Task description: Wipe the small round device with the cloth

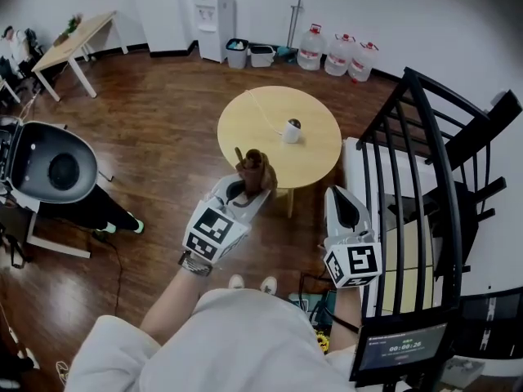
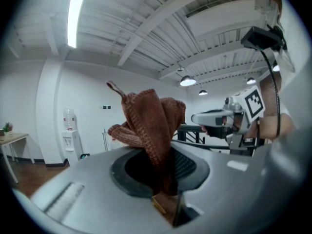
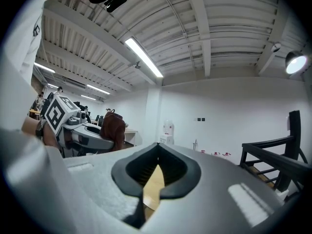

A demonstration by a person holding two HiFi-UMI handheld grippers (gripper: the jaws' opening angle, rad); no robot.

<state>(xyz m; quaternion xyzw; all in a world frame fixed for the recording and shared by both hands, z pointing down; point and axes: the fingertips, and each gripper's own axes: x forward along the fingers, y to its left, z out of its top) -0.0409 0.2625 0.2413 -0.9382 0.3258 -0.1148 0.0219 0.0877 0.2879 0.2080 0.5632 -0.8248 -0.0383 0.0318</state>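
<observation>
The small round device (image 1: 292, 129), white with a dark top, stands on the round yellow table (image 1: 253, 129) with a thin cable running from it. In front of the table's near edge, my left gripper (image 1: 249, 188) is shut on a brown knitted cloth (image 1: 256, 168) that sticks up from its jaws. In the left gripper view the cloth (image 2: 148, 126) bunches up between the pads of that gripper (image 2: 161, 165). My right gripper (image 1: 337, 193) hovers to the right of the table, shut and empty; its own view shows the jaws (image 3: 156, 172) closed, with the cloth (image 3: 113, 126) off to the left.
A black stair railing (image 1: 433, 178) stands close on the right. At the back wall are a water dispenser (image 1: 214, 15), bins (image 1: 249, 54) and water jugs (image 1: 339, 54). A wooden table (image 1: 78, 43) and a black round appliance (image 1: 53, 170) are on the left.
</observation>
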